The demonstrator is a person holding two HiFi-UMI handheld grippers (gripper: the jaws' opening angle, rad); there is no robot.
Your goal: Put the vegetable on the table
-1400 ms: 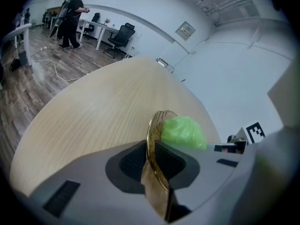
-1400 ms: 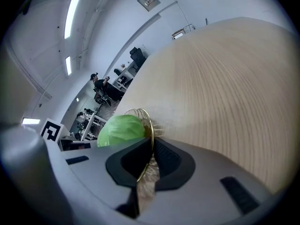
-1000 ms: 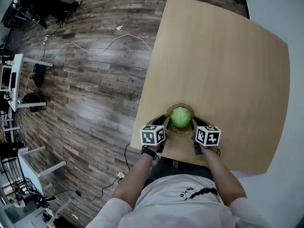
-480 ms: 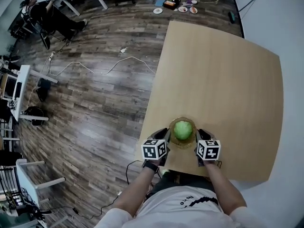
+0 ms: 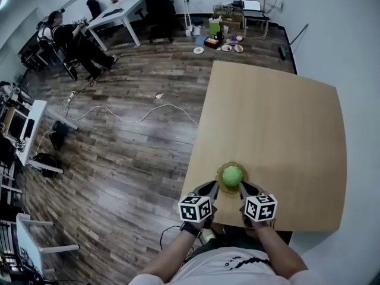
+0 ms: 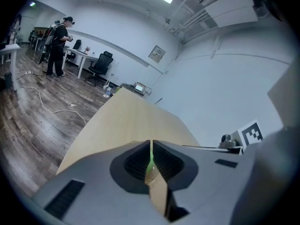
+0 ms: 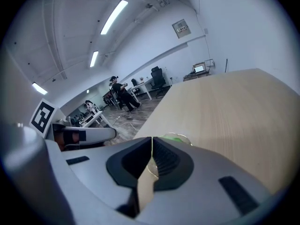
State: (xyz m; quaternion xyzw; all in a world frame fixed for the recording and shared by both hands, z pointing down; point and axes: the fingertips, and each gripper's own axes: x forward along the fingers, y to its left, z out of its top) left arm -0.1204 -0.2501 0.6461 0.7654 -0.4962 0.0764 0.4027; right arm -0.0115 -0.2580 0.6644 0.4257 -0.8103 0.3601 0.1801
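Note:
A round green vegetable (image 5: pixel 232 176) sits in a shallow amber glass bowl (image 5: pixel 221 170) on the light wooden table (image 5: pixel 279 123), close to its near edge. My left gripper (image 5: pixel 212 188) is just behind the bowl's near-left rim, my right gripper (image 5: pixel 244 189) just behind its near-right rim. In the left gripper view the jaws (image 6: pixel 151 161) meet, with a thin slit and a sliver of green behind it. In the right gripper view the jaws (image 7: pixel 152 161) are also together, and the vegetable (image 7: pixel 174 137) peeks over them. I see nothing held.
The table's left edge (image 5: pixel 196 141) drops to a dark wood floor with a white cable (image 5: pixel 136 119). A person (image 5: pixel 65 40) sits at a desk far back left. Plates and boxes (image 5: pixel 222 40) lie on the floor beyond the table's far end.
The head view has tilted up, showing more of the room. Both grippers have drawn back from beside the bowl to just behind its near rim. The vegetable stays in the bowl.

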